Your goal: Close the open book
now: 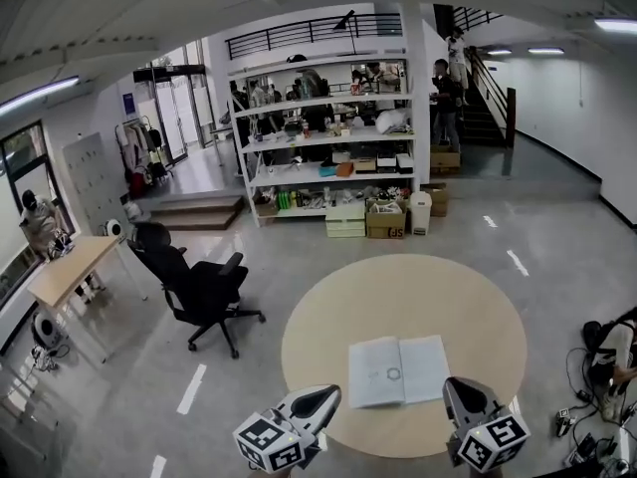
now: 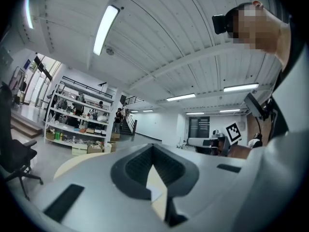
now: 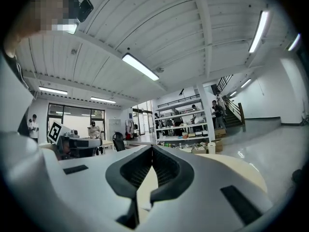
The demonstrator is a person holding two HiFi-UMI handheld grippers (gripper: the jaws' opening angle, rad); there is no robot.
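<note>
Head view first: how does your book [image 1: 399,369] look?
— Open flat, pale pages up, on your round tan table [image 1: 328,337], close to its near edge.

And your grippers?
— Smooth grey plastic, held level, flanking it: left gripper [image 1: 333,394] just beside the left page, right gripper [image 1: 453,386] by the right. Both claws are clenched on nothing, their dark ribbed pads [image 2: 137,163] meeting at the tips.

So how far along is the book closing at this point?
Nothing looks done: the book lies open and flat on the round table. Nothing is in hand: the left hand-held gripper and right hand-held gripper sit at the table's near edge, flanking the book, jaws together and empty. All of it remains: catch one half and fold it over the other.
</note>
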